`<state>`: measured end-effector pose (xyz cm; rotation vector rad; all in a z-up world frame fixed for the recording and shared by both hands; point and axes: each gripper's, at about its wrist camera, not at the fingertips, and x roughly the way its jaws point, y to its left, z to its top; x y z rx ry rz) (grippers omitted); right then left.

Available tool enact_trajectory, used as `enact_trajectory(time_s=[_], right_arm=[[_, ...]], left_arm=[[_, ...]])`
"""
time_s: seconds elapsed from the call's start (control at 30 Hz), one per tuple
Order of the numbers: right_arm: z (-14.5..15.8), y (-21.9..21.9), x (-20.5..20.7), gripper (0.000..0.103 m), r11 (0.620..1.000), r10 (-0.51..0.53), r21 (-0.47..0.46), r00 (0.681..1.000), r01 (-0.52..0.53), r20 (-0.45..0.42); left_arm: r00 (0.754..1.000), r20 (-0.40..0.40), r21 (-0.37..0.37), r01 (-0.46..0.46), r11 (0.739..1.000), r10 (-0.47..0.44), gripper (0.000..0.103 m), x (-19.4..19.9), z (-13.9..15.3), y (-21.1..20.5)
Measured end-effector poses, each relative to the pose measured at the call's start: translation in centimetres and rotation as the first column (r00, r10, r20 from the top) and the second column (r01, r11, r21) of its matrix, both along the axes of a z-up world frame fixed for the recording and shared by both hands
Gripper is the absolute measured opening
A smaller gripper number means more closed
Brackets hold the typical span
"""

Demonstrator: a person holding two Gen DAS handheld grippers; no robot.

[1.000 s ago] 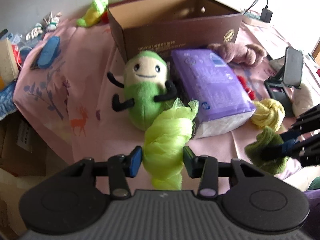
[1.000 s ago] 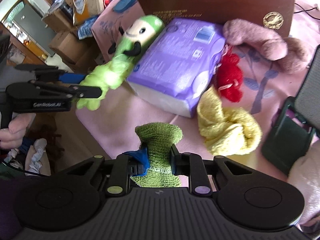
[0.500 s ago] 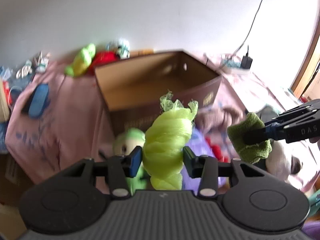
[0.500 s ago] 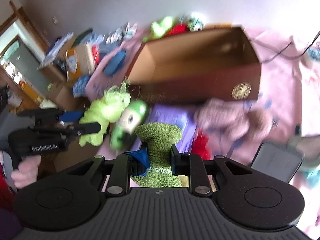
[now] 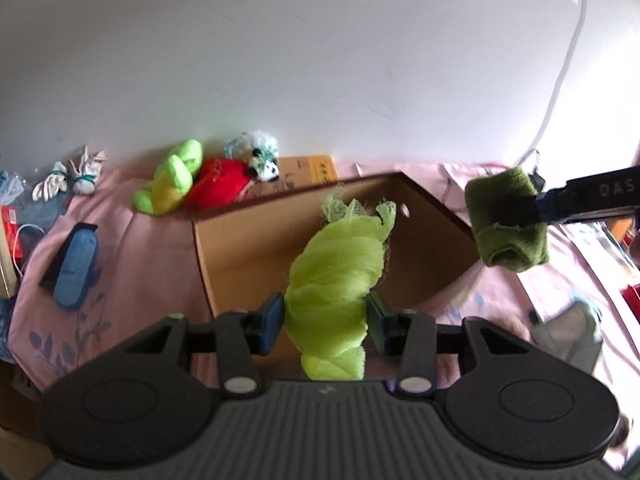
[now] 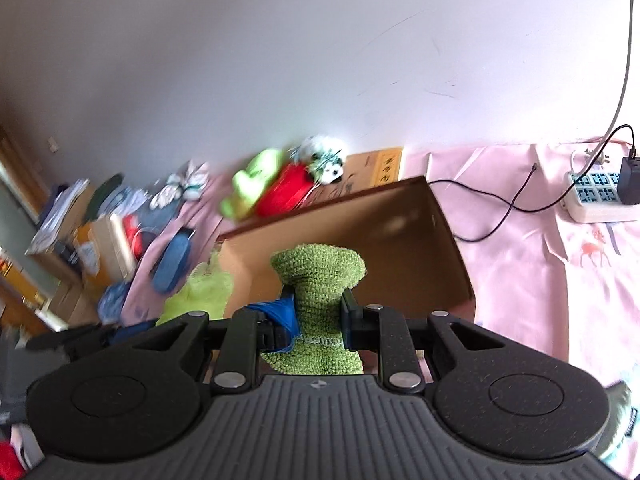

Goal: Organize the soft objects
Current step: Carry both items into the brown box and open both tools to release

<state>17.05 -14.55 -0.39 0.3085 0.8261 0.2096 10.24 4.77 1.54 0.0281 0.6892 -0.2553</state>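
My left gripper is shut on a lime-green mesh bath pouf, held up in front of the open brown cardboard box. My right gripper is shut on a dark green knitted cloth, also raised over the box. In the left wrist view the right gripper's fingers reach in from the right with the green cloth hanging near the box's right corner. In the right wrist view the pouf shows at the box's left edge.
Behind the box lie a green-yellow plush, a red plush and a small white panda toy. A blue holder stands on the pink cloth at left. A power strip with a cable lies at right.
Both grippers have risen from the table with their soft things and swung toward the box. The green doll, purple pack and yellow cloth have dropped out of view.
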Motion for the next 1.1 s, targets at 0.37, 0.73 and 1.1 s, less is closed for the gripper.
enact_trajectory(time_s=[0.37, 0.73, 1.1], right_arm=[[-6.4, 0.3, 6.7, 0.003, 0.998, -0.047, -0.036, 0.995, 0.044, -0.087], [-11.0, -1.4, 9.1, 0.01, 0.991, -0.13, -0.007, 0.967, 0.131, -0.22], [-10.9, -1.5, 7.8, 0.01, 0.99, -0.138, -0.085, 0.938, 0.116, -0.319]], left_arm=[[0.984, -0.109, 0.003, -0.141, 0.99, 0.141, 0.046, 6.6, -4.0, -1.1], [0.967, -0.168, 0.04, -0.185, 0.982, 0.19, 0.066, 8.3, -7.2, -1.3], [0.964, -0.197, 0.01, -0.178, 0.984, 0.176, 0.066, 8.0, -7.4, -0.7]])
